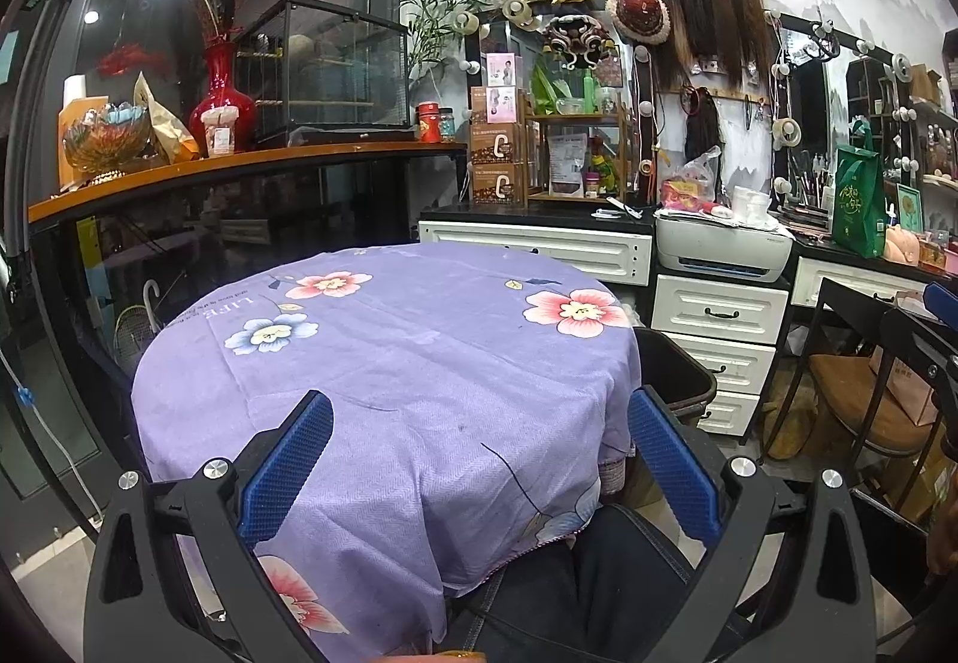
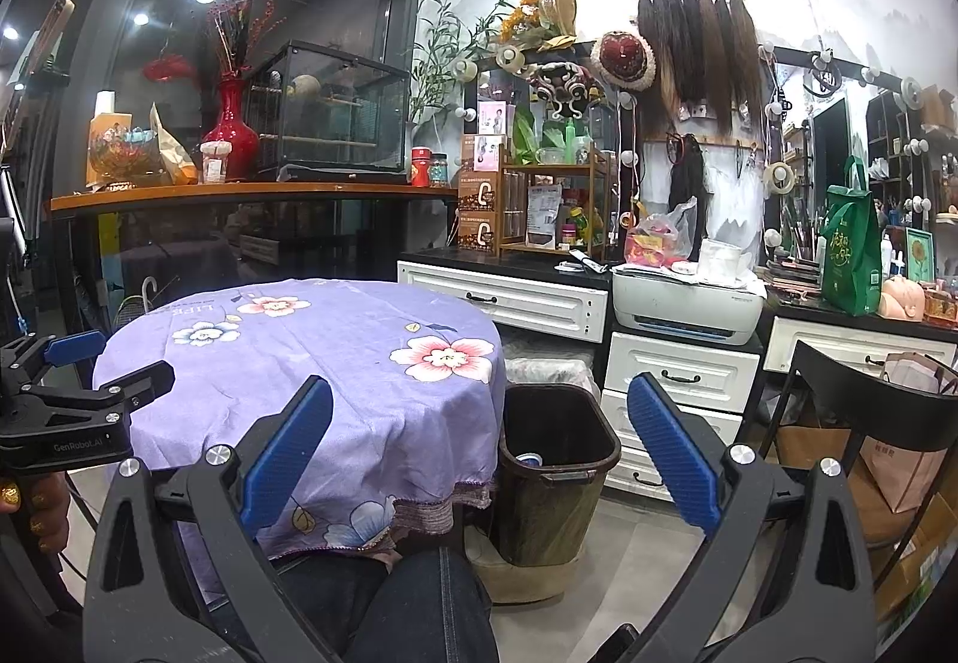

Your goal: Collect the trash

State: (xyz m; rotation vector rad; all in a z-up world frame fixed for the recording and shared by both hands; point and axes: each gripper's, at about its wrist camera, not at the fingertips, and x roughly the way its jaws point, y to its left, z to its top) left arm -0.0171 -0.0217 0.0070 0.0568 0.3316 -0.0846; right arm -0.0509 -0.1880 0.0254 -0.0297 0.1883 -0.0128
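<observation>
A round table under a purple flowered cloth (image 1: 407,363) (image 2: 335,357) stands in front of me; I see no trash on it. A dark brown bin (image 2: 554,459) sits on the floor right of the table, with a small white and blue item (image 2: 530,459) inside; only its rim (image 1: 676,369) shows in the left wrist view. My left gripper (image 1: 479,459) is open over the table's near edge, holding nothing. It also shows at the left of the right wrist view (image 2: 102,363). My right gripper (image 2: 479,459) is open and holds nothing, between table and bin.
A person's dark trouser legs (image 2: 413,609) lie under the table's near edge. White drawers (image 2: 676,369) and a printer (image 2: 688,303) stand behind the bin. A black chair (image 2: 862,423) with paper bags is at the right. A long counter (image 1: 239,166) runs along the back left.
</observation>
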